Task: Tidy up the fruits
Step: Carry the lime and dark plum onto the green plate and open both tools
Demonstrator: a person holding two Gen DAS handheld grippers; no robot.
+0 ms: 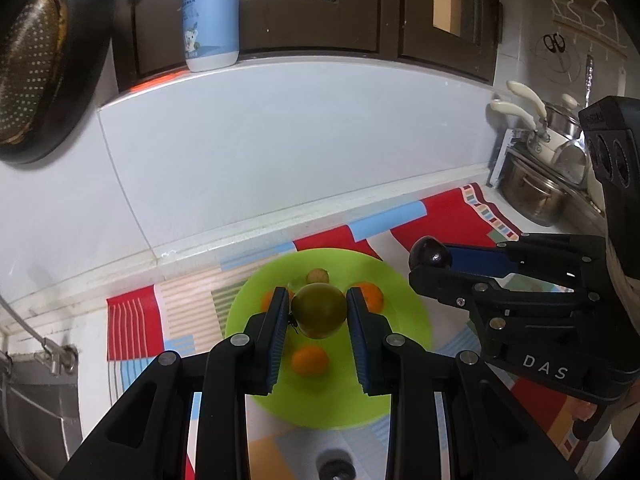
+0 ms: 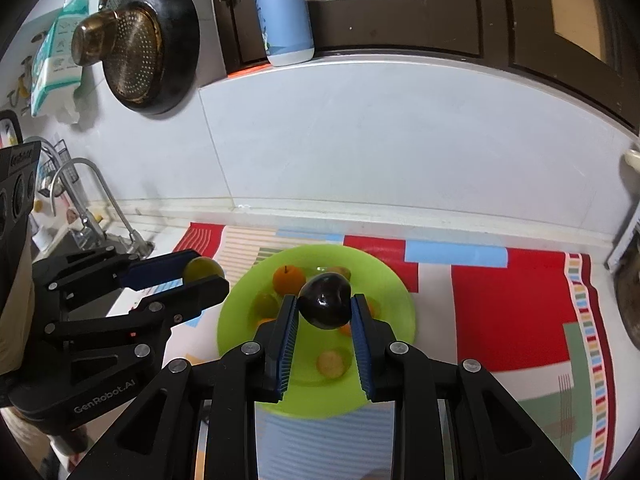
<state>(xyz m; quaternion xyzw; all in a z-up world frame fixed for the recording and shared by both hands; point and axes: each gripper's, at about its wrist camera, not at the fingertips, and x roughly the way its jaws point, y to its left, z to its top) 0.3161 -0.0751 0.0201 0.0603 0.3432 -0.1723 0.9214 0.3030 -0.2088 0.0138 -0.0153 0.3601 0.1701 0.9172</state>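
Fruits: two are in the air, the rest sit on the lime-green plate (image 1: 404,296). Green fruit (image 1: 319,311) is clamped between the left gripper (image 1: 319,312) pads, both blue pads pressing its sides, held above the plate's middle. Dark plum (image 2: 326,300) is pinched the same way in the right gripper (image 2: 325,308), also over the plate. Both grippers are closed down onto their fruit, nothing else in the jaws.

On the plate: an orange (image 2: 289,280) with a stem near the far side, a yellow-orange fruit (image 2: 331,363) at the near side, a yellow-green one (image 2: 266,306) at the left, plus a small brownish one (image 1: 317,276) at the back. Others are partly hidden behind the fingers; probably small oranges, count unclear.

Grippers sit side by side, apart, each visible in the other's camera.

Plate rests on a patterned mat (image 2: 508,308) with red, blue and striped blocks, on a white counter against a pale wall. Bottle (image 2: 285,16) with blue label stands on the ledge above. Strainer inside a dark pan (image 2: 140,46) hangs on the wall to the left, faucet (image 2: 86,196) below it. Steel pots (image 1: 532,196) at the right end.
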